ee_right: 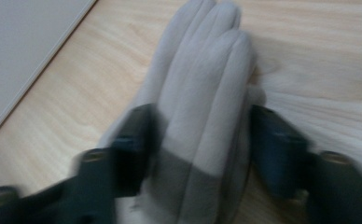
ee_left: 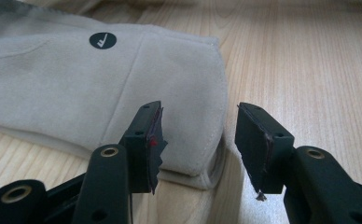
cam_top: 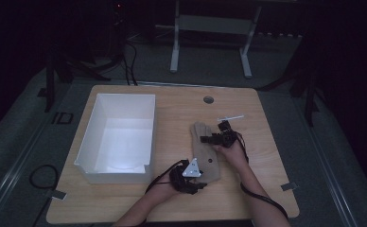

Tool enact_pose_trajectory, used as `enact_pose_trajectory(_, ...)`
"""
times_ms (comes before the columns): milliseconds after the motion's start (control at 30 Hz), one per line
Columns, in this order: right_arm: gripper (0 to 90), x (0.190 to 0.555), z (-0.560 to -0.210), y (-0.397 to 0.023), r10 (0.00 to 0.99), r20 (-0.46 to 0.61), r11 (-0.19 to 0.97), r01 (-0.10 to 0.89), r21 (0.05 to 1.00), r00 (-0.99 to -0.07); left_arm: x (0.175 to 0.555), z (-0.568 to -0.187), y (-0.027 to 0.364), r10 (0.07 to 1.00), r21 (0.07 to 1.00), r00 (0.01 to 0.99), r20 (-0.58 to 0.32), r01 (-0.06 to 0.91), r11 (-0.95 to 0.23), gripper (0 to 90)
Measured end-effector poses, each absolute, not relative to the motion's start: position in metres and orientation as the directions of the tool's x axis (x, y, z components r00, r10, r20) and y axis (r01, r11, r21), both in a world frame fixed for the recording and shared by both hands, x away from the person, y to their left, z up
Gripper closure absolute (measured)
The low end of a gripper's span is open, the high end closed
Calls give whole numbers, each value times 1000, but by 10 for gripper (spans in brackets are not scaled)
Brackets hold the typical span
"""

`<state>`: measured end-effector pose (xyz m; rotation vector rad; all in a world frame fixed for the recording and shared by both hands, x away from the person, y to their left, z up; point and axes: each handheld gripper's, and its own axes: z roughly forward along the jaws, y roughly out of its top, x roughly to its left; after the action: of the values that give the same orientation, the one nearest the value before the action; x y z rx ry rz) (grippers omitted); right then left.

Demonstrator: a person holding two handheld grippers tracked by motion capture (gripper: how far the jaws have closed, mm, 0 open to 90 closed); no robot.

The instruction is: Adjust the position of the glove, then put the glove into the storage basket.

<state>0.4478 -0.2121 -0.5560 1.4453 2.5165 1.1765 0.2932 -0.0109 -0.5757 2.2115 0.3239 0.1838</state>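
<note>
- A beige glove [cam_top: 204,150] lies flat on the wooden tabletop [cam_top: 266,156], just right of the white box [cam_top: 120,137], fingers pointing toward the far edge
- In the high view the left gripper [cam_top: 201,183] sits at the glove's near end, by the cuff, the person's left hand [cam_top: 179,178] wrapped round its body
- In the left gripper view the two black jaws stand apart: one hangs over the cuff corner of the glove [ee_left: 100,93], the other over bare wood, neither pad pressing on the cloth, so nothing is clamped there
- A small round dark badge [ee_left: 102,40] shows on the cloth near the cuff
- Over to the right gripper [cam_top: 211,137]: in the high view it comes in from the right side, at the glove's finger end
- In the right gripper view the picture is blurred, with the glove's fingers [ee_right: 207,84] running up between the two jaws, one jaw on each side
- Those jaws sit close against the cloth, but through the blur I cannot tell whether the pads press on it
- A thin white stick [cam_top: 231,118] lies on the tabletop just beyond the right gripper
- A round hole [cam_top: 208,100] sits in the tabletop near the far edge, well apart from the glove
</note>
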Motion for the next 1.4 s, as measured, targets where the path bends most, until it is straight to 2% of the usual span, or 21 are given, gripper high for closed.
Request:
enact_pose_trajectory(67,609,444,-555,-210,742,317,308,721,621,-590,291,-576,-10,295,786,955,40,152,-599,495)
enact_pose_trajectory(133,649,440,-552,-207,748,265,334,690,642,-609,289,-576,-9,289,785,956,46,145,-603,474)
enact_pose_trajectory(200,662,434,-551,-202,752,184,379,644,665,-633,288,-577,-8,283,787,958,48,138,-601,462)
enact_pose_trajectory(333,663,430,-550,-198,758,146,394,626,673,-635,287,-578,-8,267,777,960,89,100,-621,462)
enact_pose_trajectory(400,664,431,-550,-198,759,142,398,626,671,-636,288,-578,-10,282,771,954,104,101,-628,515)
enact_pose_trajectory(500,665,430,-549,-197,759,133,405,622,670,-637,292,-576,-9,314,769,944,100,127,-626,672)
enact_pose_trajectory(567,667,430,-549,-196,760,125,409,619,670,-638,299,-576,-6,344,777,938,45,184,-602,782)
enact_pose_trajectory(633,674,430,-549,-196,759,130,407,621,670,-638,301,-576,-6,362,786,932,12,215,-580,805)
enact_pose_trajectory(867,711,431,-547,-199,756,173,380,639,669,-631,305,-573,-6,377,783,923,-80,292,-549,828)
enact_pose_trajectory(1400,714,426,-509,-205,727,219,329,610,721,-651,302,-533,-9,353,766,934,-52,265,-586,828)
